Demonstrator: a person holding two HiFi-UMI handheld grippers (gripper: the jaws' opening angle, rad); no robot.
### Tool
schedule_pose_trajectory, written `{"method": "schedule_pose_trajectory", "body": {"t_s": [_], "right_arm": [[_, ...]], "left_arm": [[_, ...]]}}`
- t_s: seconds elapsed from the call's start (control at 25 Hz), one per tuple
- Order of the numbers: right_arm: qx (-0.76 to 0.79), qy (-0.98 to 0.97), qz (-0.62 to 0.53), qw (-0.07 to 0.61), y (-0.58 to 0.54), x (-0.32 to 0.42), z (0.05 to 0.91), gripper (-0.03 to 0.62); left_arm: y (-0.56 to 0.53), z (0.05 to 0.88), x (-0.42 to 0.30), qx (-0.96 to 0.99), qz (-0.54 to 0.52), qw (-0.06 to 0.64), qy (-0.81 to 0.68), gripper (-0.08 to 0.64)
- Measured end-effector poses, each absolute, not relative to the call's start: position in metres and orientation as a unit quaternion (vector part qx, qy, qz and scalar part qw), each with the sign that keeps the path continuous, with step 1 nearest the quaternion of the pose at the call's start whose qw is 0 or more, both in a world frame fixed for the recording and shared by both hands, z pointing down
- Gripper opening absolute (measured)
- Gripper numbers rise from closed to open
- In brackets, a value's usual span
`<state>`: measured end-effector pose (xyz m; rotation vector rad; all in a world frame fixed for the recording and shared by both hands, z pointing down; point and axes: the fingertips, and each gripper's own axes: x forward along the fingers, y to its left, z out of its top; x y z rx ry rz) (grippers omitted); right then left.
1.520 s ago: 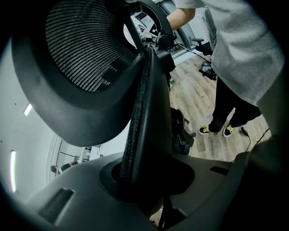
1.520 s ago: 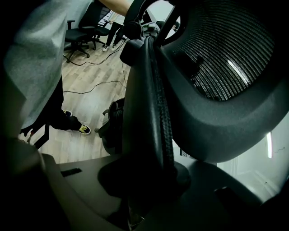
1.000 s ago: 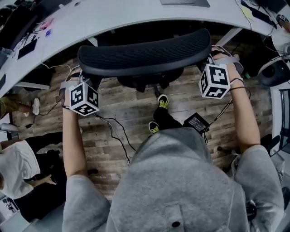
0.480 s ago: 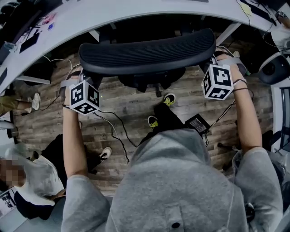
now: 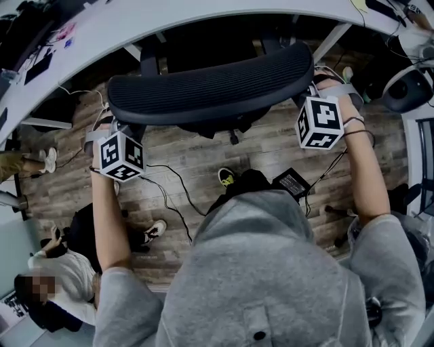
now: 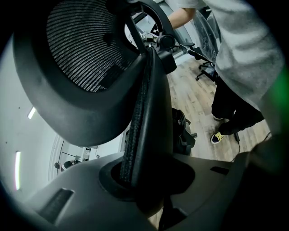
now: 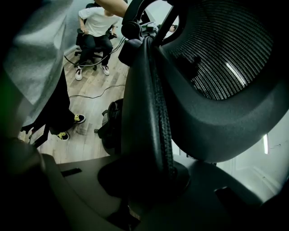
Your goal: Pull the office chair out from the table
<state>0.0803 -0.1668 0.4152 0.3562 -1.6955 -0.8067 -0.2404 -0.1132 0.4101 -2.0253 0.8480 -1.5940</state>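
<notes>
At the table [image 5: 169,17], the left gripper [image 5: 112,132] and right gripper [image 5: 324,85] each clamp 1 side edge of the chair [image 5: 210,85] backrest, which stands just beside the table's edge. A clean pull likely means drawing both hands evenly, straight away from the table, so the chair rolls without swivelling toward the cable [image 5: 169,193] farther out.

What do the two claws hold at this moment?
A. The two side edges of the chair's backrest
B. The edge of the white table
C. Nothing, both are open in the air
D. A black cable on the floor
A: the left claw and the right claw are each clamped on one side edge of the chair's backrest.
</notes>
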Motion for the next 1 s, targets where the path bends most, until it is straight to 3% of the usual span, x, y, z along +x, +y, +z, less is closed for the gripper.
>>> {"method": "schedule_pose_trajectory", "body": {"t_s": [1.0], "right_arm": [[0.144,-0.725,-0.351,0.575,-0.066,0.114,0.414,0.081]], "left_arm": [[-0.003,0.411,-0.205,-0.729,-0.572,0.206,0.315,0.11]]}}
